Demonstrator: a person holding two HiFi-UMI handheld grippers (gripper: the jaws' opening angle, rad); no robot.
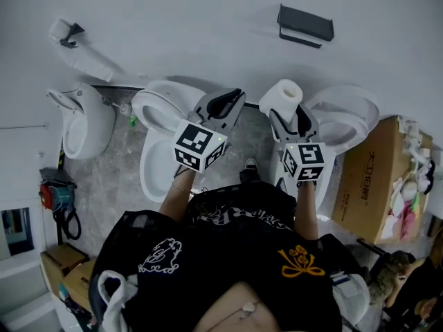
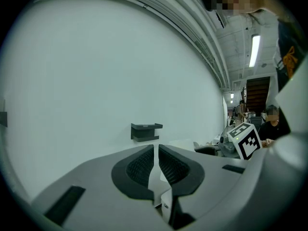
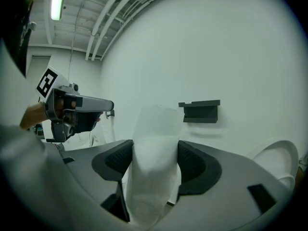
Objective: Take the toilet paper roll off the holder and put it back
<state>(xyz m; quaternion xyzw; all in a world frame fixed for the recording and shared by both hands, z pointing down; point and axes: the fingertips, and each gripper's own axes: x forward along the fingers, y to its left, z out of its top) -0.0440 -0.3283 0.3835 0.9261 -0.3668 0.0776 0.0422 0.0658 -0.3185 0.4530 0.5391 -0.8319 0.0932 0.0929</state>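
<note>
The right tool (image 3: 155, 153) clasps the white cylindrical toilet paper roll (image 1: 282, 99) between its pads, with the dark grey wall-mounted holder (image 3: 199, 111) ahead, slightly right. Beside it, the left tool (image 2: 156, 153) is clenched and empty. The return step seems in hand: next, carry the roll forward onto the holder.

Left hand-held gripper (image 2: 156, 150): jaws all but closed, thin slit between pads, nothing in it. Dark holder (image 2: 146, 131) on white wall (image 2: 96, 71) straight ahead, just above the tips. Marker cube (image 2: 246, 141) off to its right.

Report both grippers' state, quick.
Left gripper: jaws shut, holding nothing.
Right gripper: jaws closed on the toilet paper roll.
</note>
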